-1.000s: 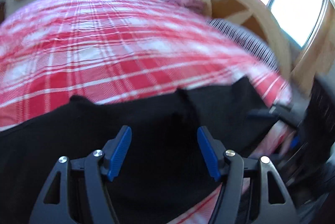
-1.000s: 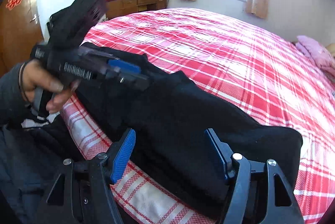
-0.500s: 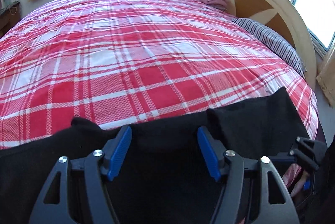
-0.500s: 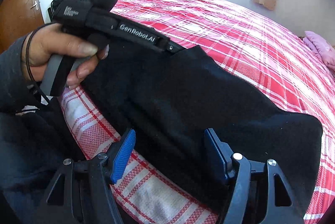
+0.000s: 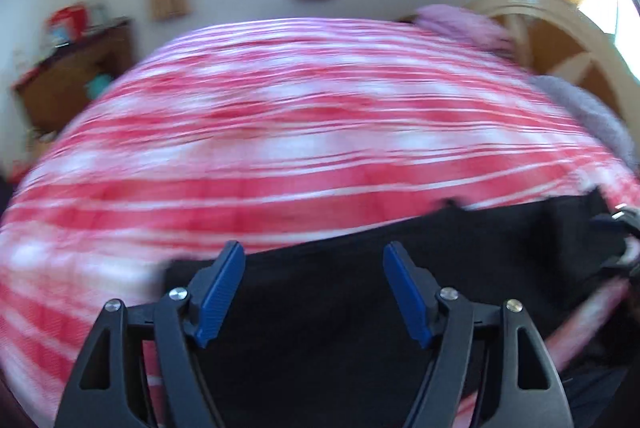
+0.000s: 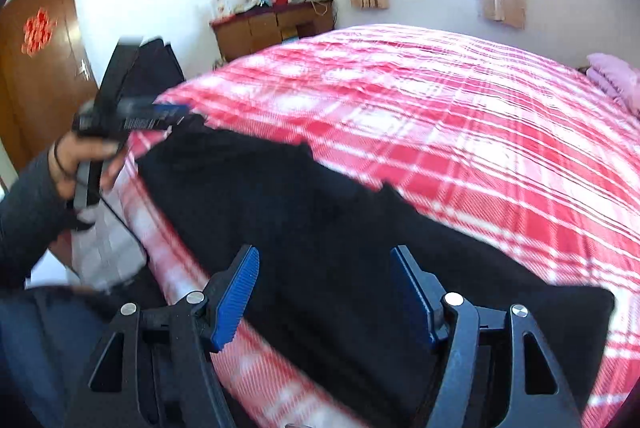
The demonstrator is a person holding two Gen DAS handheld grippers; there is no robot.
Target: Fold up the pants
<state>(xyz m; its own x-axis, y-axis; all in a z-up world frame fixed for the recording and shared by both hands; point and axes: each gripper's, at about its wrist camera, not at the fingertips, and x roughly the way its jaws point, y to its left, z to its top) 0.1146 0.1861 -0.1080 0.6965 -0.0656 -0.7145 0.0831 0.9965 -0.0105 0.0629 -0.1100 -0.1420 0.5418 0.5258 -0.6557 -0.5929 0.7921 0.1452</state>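
Black pants (image 6: 320, 220) lie as a long band along the near edge of the bed; they also show in the left wrist view (image 5: 360, 308). My left gripper (image 5: 314, 292) is open and empty, just above the pants near their left end. In the right wrist view it (image 6: 176, 112) is held in a hand at the pants' far end. My right gripper (image 6: 325, 294) is open and empty over the pants' near part. It shows at the right edge of the left wrist view (image 5: 618, 228), by the pants' other end.
The bed has a red and white plaid cover (image 6: 460, 116). A wooden dresser (image 6: 276, 28) with clutter stands by the far wall. A brown door (image 6: 36, 68) is at the left. A pink pillow (image 6: 616, 76) and a wooden headboard (image 5: 560, 40) are at the bed's head.
My left gripper has swung left along the pants to their far end, and its view is blurred with motion. The pants lie stretched longer. Both grippers stay open.
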